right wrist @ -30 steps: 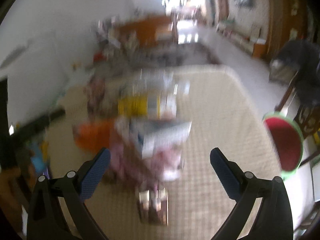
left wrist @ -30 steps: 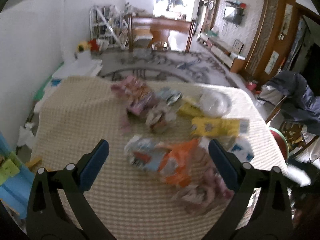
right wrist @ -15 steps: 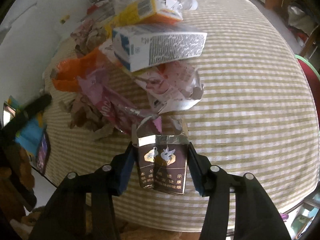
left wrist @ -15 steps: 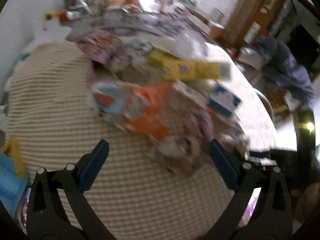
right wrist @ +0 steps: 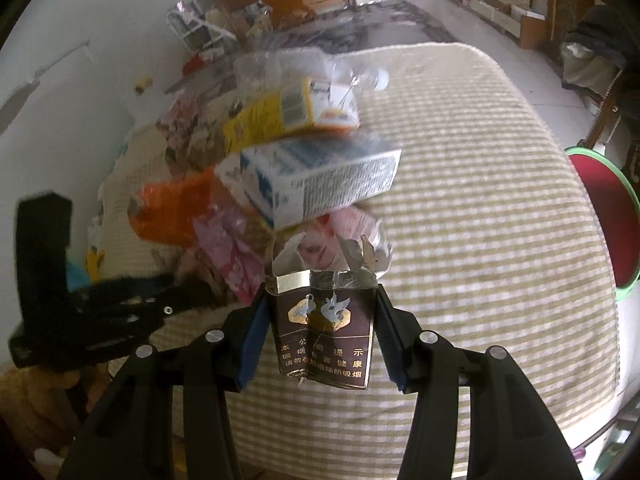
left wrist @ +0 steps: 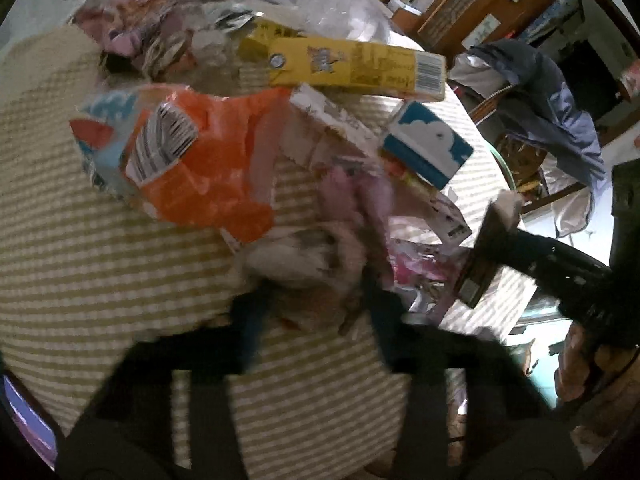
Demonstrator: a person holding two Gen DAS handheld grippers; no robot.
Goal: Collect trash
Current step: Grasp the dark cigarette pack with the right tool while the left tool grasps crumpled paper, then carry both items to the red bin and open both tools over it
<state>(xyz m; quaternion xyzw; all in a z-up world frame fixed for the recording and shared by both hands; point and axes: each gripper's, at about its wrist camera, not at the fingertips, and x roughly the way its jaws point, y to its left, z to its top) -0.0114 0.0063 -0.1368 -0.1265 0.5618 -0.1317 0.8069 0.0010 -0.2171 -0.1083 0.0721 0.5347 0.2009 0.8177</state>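
A pile of trash lies on the table's striped cloth: an orange wrapper, a yellow carton, a blue and white box and a clear plastic container. My left gripper points down at the near edge of the pile. Its jaws are closing, with a crumpled pink-grey wrapper between them and the pads pressing on it; the picture is blurred. My right gripper is shut on a dark brown cigarette pack with a torn-open top. That pack also shows at the right of the left wrist view.
A red stool with a green rim stands off the table's right side. A chair draped with a dark jacket is behind it. A person's hand holds the right gripper. Bare cloth lies right of the pile.
My left gripper has dropped and tilted toward the pile, and its wide jaws have closed around the crumpled wrapper. My right gripper went from open to gripping the cigarette pack and still holds it.
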